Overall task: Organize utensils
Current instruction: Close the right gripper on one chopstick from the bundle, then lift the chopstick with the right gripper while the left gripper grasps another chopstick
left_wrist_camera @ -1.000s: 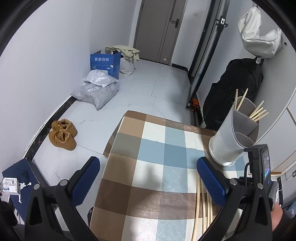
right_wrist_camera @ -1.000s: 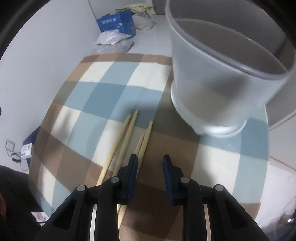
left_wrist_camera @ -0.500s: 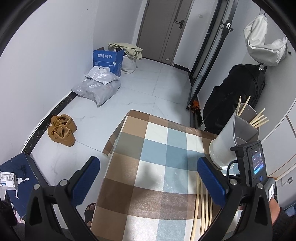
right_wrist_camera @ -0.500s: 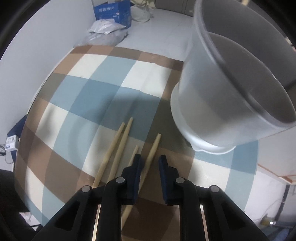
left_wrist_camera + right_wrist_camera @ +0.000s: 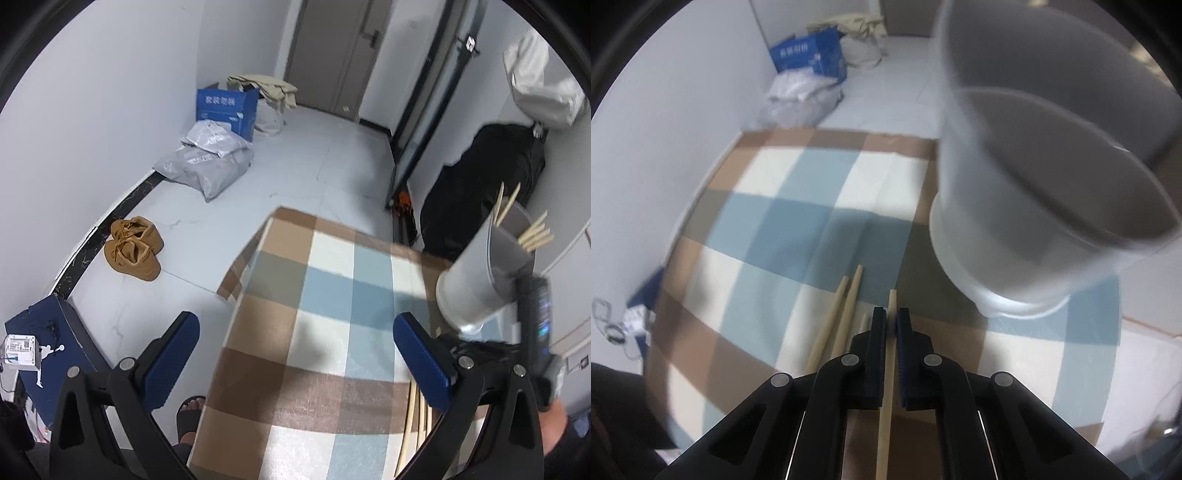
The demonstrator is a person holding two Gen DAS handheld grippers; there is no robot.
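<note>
My right gripper is shut on one wooden chopstick, whose tip pokes out just past the blue pads. Three more chopsticks lie on the checked tablecloth just to its left. The grey utensil holder stands close by at the right, and the left wrist view shows it holding several chopsticks. My left gripper hangs open over the cloth's left part with nothing between its fingers. Loose chopsticks show behind its right finger.
The table's left edge drops to a pale floor with brown shoes, grey bags, a blue box and a dark box. A sandalled foot stands by the table. A black bag leans behind the holder.
The right jaws have closed from a narrow gap onto one chopstick on the cloth. The left gripper has stayed open and hardly moved.
</note>
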